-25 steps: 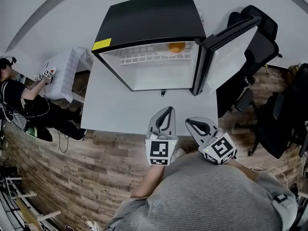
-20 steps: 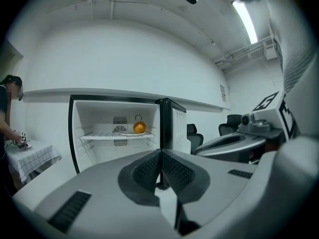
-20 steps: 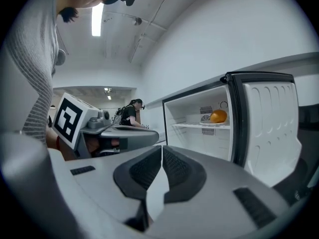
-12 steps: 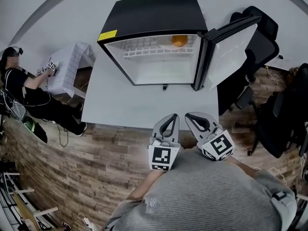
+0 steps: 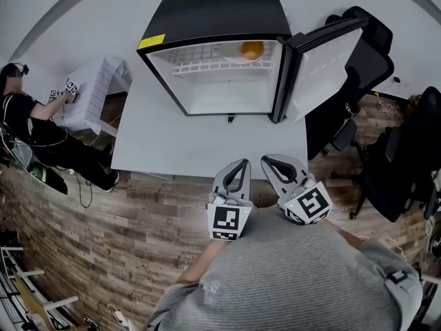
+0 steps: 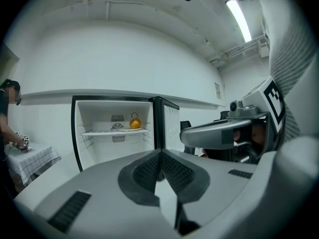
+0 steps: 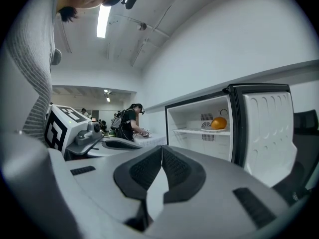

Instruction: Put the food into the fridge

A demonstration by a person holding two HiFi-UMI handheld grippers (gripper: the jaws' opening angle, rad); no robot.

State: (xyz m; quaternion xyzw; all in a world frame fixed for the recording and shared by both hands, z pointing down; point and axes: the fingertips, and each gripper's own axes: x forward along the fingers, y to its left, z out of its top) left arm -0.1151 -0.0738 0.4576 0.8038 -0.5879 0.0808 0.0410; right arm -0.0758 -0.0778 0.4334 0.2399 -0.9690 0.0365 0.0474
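Where the white table [image 5: 158, 150] spreads, a black fridge [image 5: 213, 12] stands on its far part. Fridge door [image 5: 320, 64]: swung wide open, at the fridge's right side. Left gripper [image 5: 240, 164] and right gripper [image 5: 266, 160]: side by side in front of the fridge, well apart from it, each clenched tight on nothing. Orange [image 5: 252, 49]: inside the fridge, on a plate [image 7: 211, 129] resting on the upper wire shelf [image 5: 200, 67], toward the door side.
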